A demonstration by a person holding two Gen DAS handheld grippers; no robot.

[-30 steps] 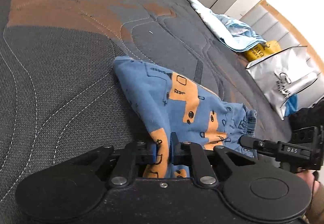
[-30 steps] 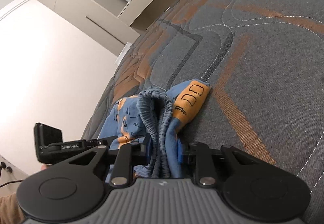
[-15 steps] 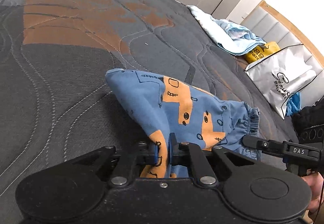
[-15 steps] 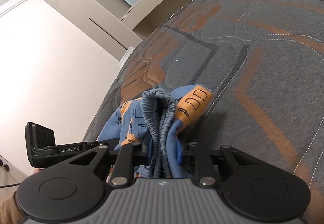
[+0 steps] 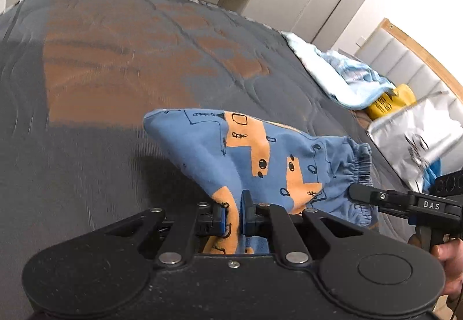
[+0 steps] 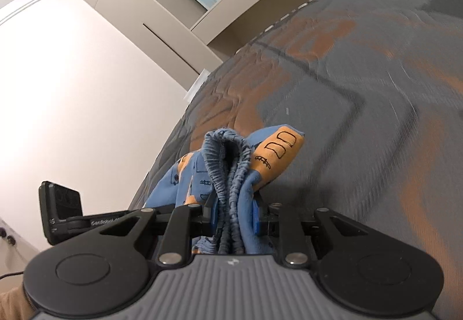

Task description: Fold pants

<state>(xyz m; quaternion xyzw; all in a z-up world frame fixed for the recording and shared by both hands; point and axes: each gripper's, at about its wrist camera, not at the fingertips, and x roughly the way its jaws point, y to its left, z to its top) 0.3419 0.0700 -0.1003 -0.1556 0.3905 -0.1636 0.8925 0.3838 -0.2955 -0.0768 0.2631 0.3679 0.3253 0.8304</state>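
Lifting higher than a second ago, my left claw (image 5: pixel 233 214) stays clamped on a thin fold of the blue-and-orange pants (image 5: pixel 260 157), and my right claw (image 6: pixel 234 217) still grips the bunched elastic waistband (image 6: pixel 227 163). More of the far wall units now shows past the bed (image 5: pixel 115 65). Ahead of both claws the quilt lies open. Off to my left claw's right sit a pale cloth pile (image 5: pixel 341 73), a yellow packet (image 5: pixel 390 101) and a silver bag (image 5: pixel 416 134) near the headboard edge.

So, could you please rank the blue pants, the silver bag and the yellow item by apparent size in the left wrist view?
1. Blue pants, though nearness inflates them.
2. Silver bag.
3. Yellow item, partly hidden.
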